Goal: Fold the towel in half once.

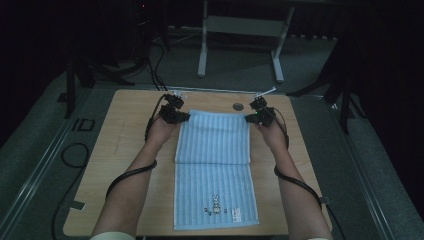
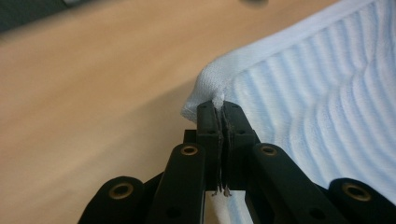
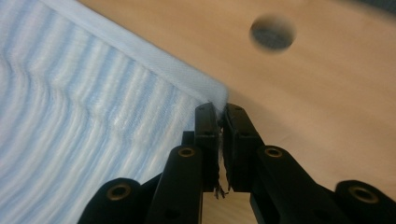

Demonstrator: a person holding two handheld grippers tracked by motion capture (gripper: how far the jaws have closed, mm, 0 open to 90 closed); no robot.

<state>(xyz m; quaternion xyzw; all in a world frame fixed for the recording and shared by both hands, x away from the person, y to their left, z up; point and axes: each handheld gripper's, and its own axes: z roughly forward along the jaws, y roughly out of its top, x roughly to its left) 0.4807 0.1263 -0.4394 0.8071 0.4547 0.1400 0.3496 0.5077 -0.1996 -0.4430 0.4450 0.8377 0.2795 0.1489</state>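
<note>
Blue-and-white striped terry makes up the towel (image 1: 215, 165), which lies on the wooden table (image 1: 125, 150) folded over itself, its upper layer reaching from a crease near the middle up toward twelve o'clock and its lower layer running down to the near edge, where a small printed figure (image 1: 216, 204) sits. At about eleven o'clock of the towel, the left gripper (image 1: 176, 115) pinches the far left corner; in the left gripper view its jaws are pressed nearly together with the white hem of the towel (image 2: 219, 79) bunched between their tips. At about one o'clock, the right gripper (image 1: 259, 116) grips the far right corner, and in the right gripper view its jaws stand likewise almost closed on the hemmed corner of the towel (image 3: 205, 91). A round hole (image 3: 272, 32) in the tabletop lies just beyond that corner, toward twelve o'clock. Both forearms stretch forward along either side of the cloth.
</note>
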